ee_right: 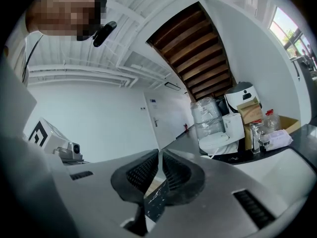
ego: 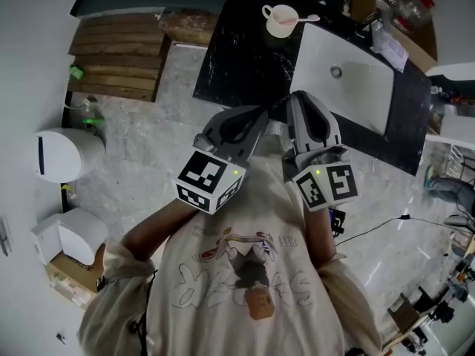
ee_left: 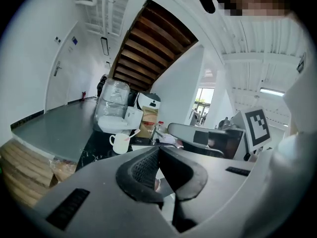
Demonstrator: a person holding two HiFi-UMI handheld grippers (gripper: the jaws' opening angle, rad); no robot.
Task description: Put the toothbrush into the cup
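A white cup (ego: 280,19) stands on the black counter (ego: 237,65) at the far side of the head view, left of the sink, and a toothbrush (ego: 308,18) rests in it with one end sticking out to the right. The left gripper view shows the same cup (ee_left: 119,143) and toothbrush (ee_left: 132,134) well ahead of the jaws. My left gripper (ego: 261,113) (ee_left: 158,150) is shut and empty, short of the counter. Beside it my right gripper (ego: 297,99) (ee_right: 159,155) has its jaws together with nothing between them.
A white sink basin (ego: 349,80) is set in the counter right of the cup, with a faucet (ee_right: 255,135) and boxes behind it. A plastic-wrapped appliance (ee_left: 113,103) stands behind the cup. Wooden steps (ego: 115,54) and a white bin (ego: 63,154) lie to the left.
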